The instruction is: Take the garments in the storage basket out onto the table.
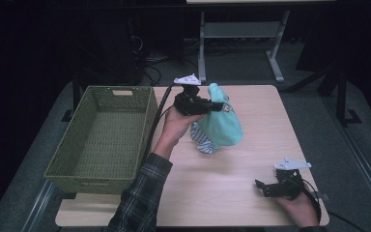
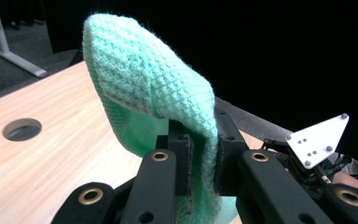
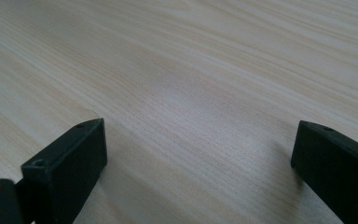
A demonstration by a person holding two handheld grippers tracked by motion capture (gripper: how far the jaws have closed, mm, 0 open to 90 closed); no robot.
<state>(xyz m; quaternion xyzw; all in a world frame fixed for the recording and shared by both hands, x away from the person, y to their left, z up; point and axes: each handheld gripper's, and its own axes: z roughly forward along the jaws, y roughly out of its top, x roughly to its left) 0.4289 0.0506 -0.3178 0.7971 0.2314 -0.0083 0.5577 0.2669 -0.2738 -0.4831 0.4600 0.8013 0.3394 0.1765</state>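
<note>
Above the table (image 1: 212,193), the left gripper (image 1: 211,106) pinches a mint knitted garment (image 1: 222,126), lifted and hanging. Next, I judge, it must swing left over the green basket (image 1: 67,164) and release. Right gripper (image 1: 265,188) rests on the tabletop, jaws wide apart, holding nothing.

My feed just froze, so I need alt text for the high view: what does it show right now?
The left gripper is shut on a mint-green knitted garment, holding it up above the wooden table, with a striped cloth hanging beneath. An olive woven basket sits at the table's left. The right gripper rests open near the front right corner.
</note>
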